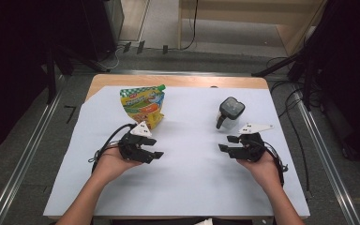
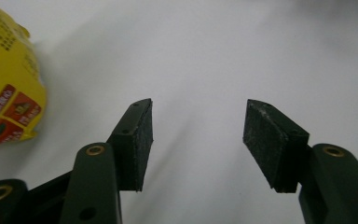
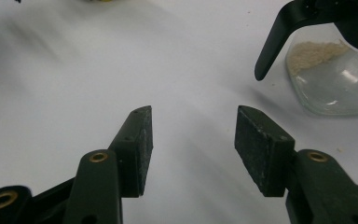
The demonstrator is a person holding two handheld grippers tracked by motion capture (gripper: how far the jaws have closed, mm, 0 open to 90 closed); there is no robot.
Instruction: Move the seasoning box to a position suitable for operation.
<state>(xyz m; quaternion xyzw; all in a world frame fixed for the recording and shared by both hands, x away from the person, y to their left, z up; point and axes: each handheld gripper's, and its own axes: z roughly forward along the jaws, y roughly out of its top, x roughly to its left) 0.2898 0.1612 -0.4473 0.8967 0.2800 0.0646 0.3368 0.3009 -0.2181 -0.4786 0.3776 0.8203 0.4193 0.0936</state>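
Note:
A yellow and green spouted pouch (image 1: 142, 106) lies on the white sheet (image 1: 187, 159) at the back left; its yellow lower end (image 2: 7, 79) is at the left edge of the left gripper view. A clear glass jar with a black lid and lever (image 1: 229, 112) stands at the back right, and pale powder inside the jar (image 3: 335, 74) shows in the right gripper view. My left gripper (image 1: 155, 151) rests low in front of the pouch, its jaws apart over bare sheet (image 2: 198, 135). My right gripper (image 1: 228, 143) sits just in front of the jar, open with nothing between its pads (image 3: 193, 144).
The sheet covers a wooden table (image 1: 178, 80) whose far edge is bare. Metal rails (image 1: 23, 159) run along both sides of the table. Dark stands and cables (image 1: 290, 93) crowd the floor behind and to the right.

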